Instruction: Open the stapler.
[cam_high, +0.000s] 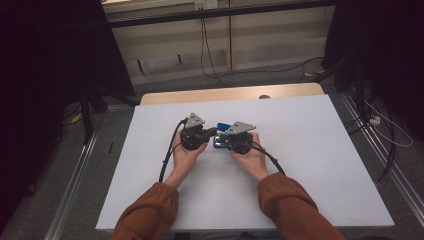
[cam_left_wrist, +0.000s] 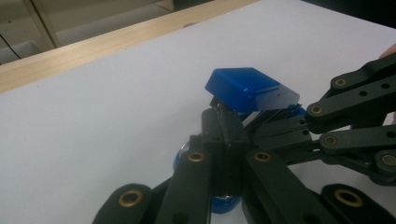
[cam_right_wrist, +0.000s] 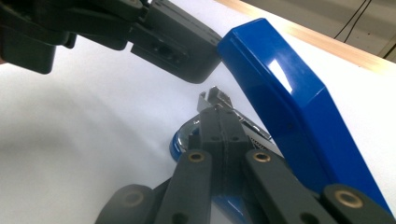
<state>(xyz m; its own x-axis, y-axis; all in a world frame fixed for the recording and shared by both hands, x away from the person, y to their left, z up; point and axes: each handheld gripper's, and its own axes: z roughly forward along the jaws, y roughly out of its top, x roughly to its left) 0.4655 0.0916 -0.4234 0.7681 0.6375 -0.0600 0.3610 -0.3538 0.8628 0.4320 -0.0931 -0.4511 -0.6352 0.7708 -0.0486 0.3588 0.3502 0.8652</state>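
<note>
We hold our left gripper (cam_high: 210, 133) and right gripper (cam_high: 223, 139) squeezed tight, tips together at the blue stapler (cam_high: 223, 127). The stapler sits mid-way on the white table (cam_high: 310, 165), its blue lid (cam_right_wrist: 285, 102) tipped up.

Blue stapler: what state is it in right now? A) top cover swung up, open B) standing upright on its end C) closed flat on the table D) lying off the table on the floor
A: in the right gripper view the blue stapler's cover tilts up away from the base and the metal staple channel lies exposed; the left gripper view shows the same raised cover.
</note>
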